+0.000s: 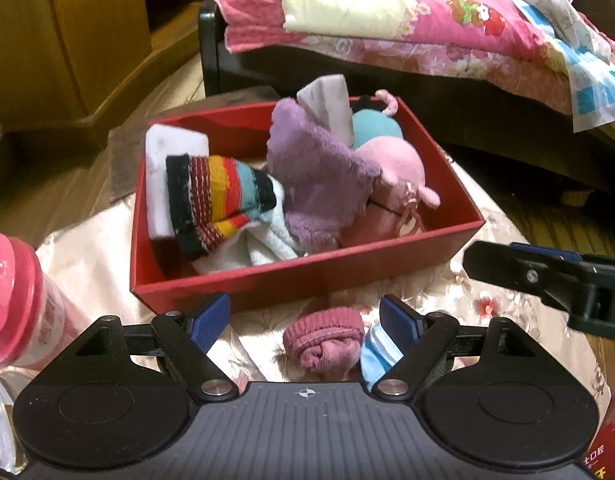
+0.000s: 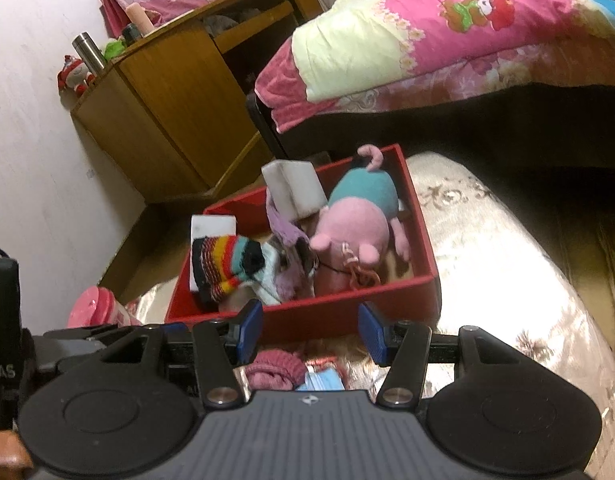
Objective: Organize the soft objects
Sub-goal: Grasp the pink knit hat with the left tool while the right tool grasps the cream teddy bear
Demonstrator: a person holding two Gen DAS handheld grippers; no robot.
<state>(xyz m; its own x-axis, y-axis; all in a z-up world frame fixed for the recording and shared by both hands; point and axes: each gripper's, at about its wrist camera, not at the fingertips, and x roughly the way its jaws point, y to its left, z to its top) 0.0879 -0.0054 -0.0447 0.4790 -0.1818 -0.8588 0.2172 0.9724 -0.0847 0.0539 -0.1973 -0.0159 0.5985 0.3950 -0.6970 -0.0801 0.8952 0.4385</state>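
Red cardboard box (image 1: 307, 276) mostly packed. Left gripper (image 1: 305, 322) fingers wide open, empty, over rolled pink sock (image 1: 323, 344); right gripper (image 2: 311, 334) fingers part-open, empty too. Next: drop, pinch sock.

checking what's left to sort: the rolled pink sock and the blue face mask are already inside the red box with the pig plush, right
Not quite. The rolled pink sock and the blue face mask are not inside the red box; they lie on the patterned cloth in front of it, as the left wrist view shows. The pig plush is in the box.
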